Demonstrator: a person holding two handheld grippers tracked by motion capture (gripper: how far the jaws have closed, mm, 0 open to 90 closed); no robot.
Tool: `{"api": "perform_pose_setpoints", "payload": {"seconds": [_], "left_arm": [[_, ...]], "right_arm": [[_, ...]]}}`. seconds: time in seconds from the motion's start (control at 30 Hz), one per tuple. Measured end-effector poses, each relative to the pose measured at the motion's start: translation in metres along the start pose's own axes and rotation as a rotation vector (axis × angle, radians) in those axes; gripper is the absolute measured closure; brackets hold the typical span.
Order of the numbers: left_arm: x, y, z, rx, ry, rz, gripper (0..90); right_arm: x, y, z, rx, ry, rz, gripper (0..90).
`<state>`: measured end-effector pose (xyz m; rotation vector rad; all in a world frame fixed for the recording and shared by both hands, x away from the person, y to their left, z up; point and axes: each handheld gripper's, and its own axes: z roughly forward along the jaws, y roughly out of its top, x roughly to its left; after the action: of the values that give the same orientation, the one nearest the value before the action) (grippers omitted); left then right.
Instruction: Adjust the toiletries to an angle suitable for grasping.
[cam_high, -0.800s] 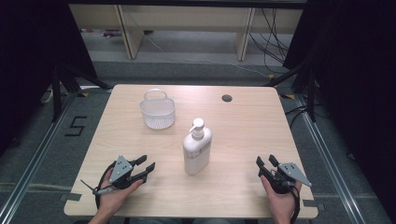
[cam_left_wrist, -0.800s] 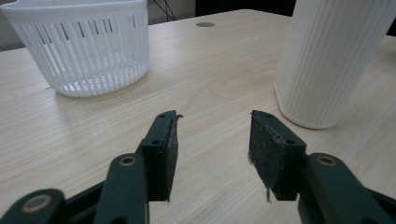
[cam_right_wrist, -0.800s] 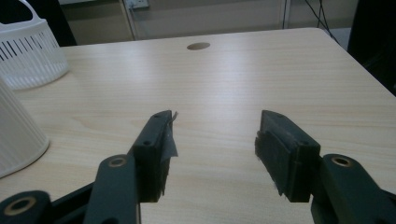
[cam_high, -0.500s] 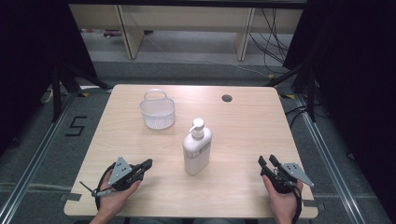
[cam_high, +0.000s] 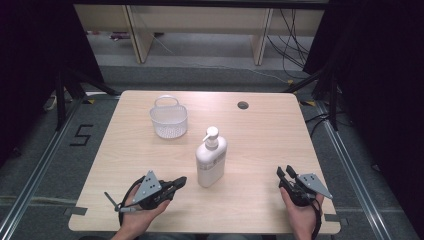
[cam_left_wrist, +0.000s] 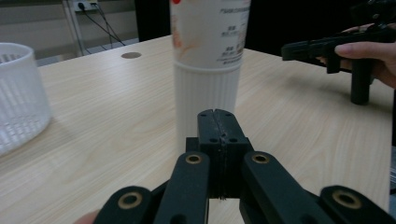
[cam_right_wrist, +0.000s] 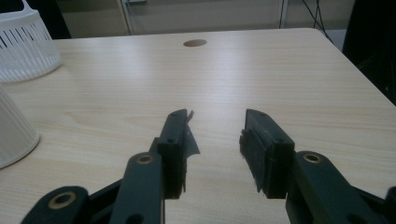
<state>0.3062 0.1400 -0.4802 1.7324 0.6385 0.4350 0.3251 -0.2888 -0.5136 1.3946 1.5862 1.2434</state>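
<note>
Matt wood-grain table, glossy plastic bottle, prob. plastic mesh basket

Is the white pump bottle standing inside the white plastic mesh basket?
No, the white pump bottle stands upright on the bare wooden table, apart from the white plastic mesh basket and nearer the person.

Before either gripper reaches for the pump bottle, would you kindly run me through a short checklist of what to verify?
1. Bottle upright on the table: ok.
2. Left gripper aimed at the bottle: ok, it sits dead ahead in the left gripper view.
3. Left jaws open enough to take it: not ok, they are shut with nothing between them.
4. Right gripper ready: ok, jaws open and empty.
5. Basket clear of the bottle: ok, it stands apart.
6. Pump locked or loose: cannot tell.
</note>
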Motion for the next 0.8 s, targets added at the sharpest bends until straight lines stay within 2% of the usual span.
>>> {"api": "perform_pose_setpoints", "payload": {"seconds": [0.03, 0.07, 0.1, 0.23, 0.27, 0.47, 0.5, 0.53, 0.57, 0.6, 0.8], "left_arm": [[-0.002, 0.002, 0.004, -0.009, -0.017, 0.011, 89.5], [-0.005, 0.005, 0.006, 0.005, -0.023, 0.019, 89.5], [-0.007, 0.006, 0.01, -0.006, -0.042, 0.026, 89.5], [-0.014, 0.013, 0.018, 0.011, -0.056, 0.049, 89.6], [-0.016, 0.016, 0.024, 0.017, -0.055, 0.076, 89.6], [-0.019, 0.023, 0.039, 0.025, -0.08, 0.072, 89.6], [-0.019, 0.025, 0.04, 0.035, -0.079, 0.074, 89.6], [-0.019, 0.025, 0.043, 0.036, -0.081, 0.075, 89.6], [-0.019, 0.025, 0.043, 0.036, -0.081, 0.075, 89.6], [-0.018, 0.025, 0.045, 0.038, -0.08, 0.072, 89.6], [-0.017, 0.028, 0.051, 0.045, -0.08, 0.072, 89.6]], "right_arm": [[0.002, 0.0, 0.0, 0.003, 0.003, 0.024, 61.2], [0.002, 0.0, 0.0, -0.001, 0.015, 0.012, 61.2], [0.001, 0.0, 0.001, -0.004, 0.015, 0.005, 61.2], [0.002, 0.0, 0.001, -0.004, 0.014, 0.008, 61.0], [0.002, 0.0, 0.0, 0.0, 0.006, -0.001, 60.8], [0.004, 0.0, 0.0, 0.006, 0.005, 0.011, 60.7], [0.002, 0.0, 0.001, 0.006, 0.005, -0.013, 60.5], [0.005, 0.0, 0.0, 0.016, 0.002, 0.022, 60.3], [0.005, 0.0, 0.0, 0.016, 0.002, 0.022, 60.3], [0.003, 0.0, 0.001, 0.009, 0.001, -0.005, 60.3], [0.003, 0.0, 0.001, 0.019, 0.005, -0.002, 59.5]]}}
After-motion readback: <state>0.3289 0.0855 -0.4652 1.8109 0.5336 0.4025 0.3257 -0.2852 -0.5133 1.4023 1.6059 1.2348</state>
